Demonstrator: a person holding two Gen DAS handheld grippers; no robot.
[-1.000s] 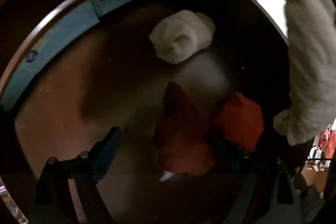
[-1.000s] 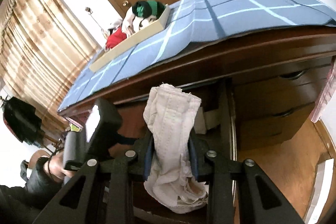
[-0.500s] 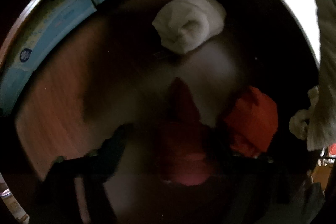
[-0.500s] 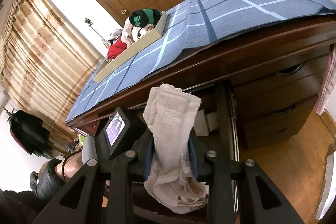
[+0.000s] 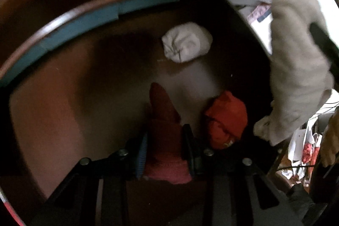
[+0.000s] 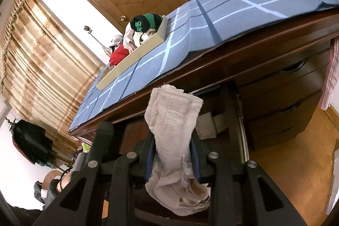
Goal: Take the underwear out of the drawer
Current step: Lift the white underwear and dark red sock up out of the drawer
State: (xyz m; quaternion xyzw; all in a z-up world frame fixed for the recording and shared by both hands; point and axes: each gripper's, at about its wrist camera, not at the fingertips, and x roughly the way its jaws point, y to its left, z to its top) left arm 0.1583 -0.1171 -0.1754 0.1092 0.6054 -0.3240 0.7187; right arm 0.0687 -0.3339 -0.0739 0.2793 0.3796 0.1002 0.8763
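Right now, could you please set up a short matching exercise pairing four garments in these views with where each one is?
Things:
1. dark red underwear
2. cream underwear
3. white rolled bundle
4. green garment

Places:
A. top of the pile in the tray on the blue cloth
B. loose on the drawer floor, far end
C. between the left gripper fingers
D. between the right gripper fingers

Pairs: 1-C, 2-D, 3-B, 4-A
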